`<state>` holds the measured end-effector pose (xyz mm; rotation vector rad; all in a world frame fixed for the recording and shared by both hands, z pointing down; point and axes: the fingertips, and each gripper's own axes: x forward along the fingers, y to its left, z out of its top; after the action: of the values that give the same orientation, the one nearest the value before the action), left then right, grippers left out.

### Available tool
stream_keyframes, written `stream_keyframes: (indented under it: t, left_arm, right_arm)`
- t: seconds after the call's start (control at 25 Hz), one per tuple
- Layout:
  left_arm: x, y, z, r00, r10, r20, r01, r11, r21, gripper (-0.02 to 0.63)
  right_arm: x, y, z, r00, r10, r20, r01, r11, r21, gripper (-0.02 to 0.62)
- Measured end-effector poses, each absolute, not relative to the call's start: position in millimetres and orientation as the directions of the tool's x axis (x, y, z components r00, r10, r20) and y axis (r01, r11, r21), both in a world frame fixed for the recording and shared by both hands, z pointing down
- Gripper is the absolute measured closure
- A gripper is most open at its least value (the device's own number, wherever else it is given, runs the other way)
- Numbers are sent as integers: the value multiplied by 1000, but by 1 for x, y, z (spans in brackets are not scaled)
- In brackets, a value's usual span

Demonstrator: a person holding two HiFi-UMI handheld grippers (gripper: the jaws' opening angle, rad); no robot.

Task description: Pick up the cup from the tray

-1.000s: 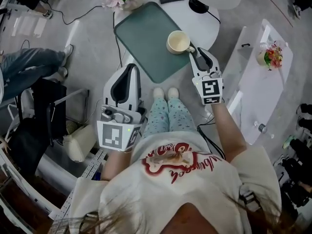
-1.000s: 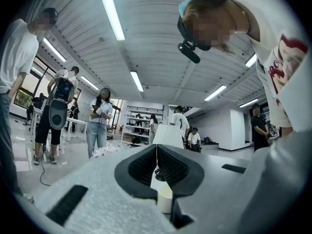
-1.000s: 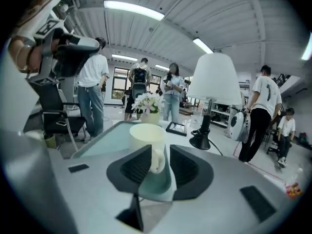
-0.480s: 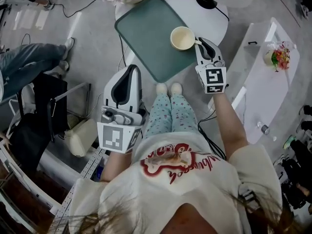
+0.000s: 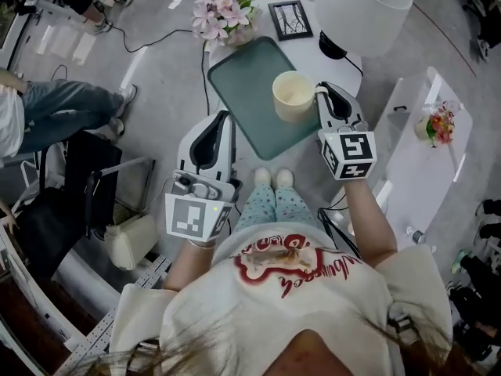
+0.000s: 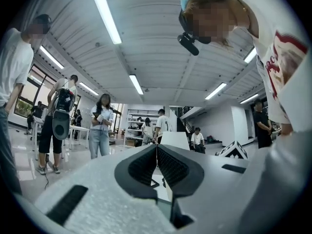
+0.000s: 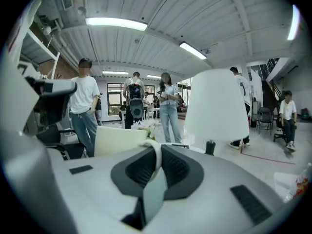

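Round white worktop (image 5: pixel 304 53) in a busy open hall, with a dark green rectangular tray (image 5: pixel 249 92) lying on it. A cream ceramic cup (image 5: pixel 293 96) hangs just left of the right tool's (image 5: pixel 321 94) tips, over the tray's near corner. It seems raised off the tray, though contact cannot be ruled out. The right tool is pinching the cup's handle, seen wedged between its pads in the right gripper view. Beyond that tool stand a white lamp (image 5: pixel 362 10), a small framed picture (image 5: pixel 290 19) and pink flowers (image 5: pixel 223 10). The left tool (image 5: pixel 221 118) is pressed together on nothing, well apart. The lift looks under way; next it calls for a steady, level rise.
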<state>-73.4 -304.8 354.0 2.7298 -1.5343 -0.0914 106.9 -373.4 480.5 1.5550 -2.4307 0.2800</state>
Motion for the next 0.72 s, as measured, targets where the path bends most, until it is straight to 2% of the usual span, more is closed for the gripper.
stream_keyframes:
  t: [0.36, 0.72]
  left_arm:
    - [-83, -326, 295, 499, -852, -158, -863, -505, -2, 591]
    - [-83, -320, 273, 487, -851, -197, -869, -495, -13, 591]
  right_arm:
    - [82, -382, 343, -477, -856, 199, -879, 471, -79, 554]
    - [72, -370, 298, -527, -840, 124, -850, 521, -85, 554]
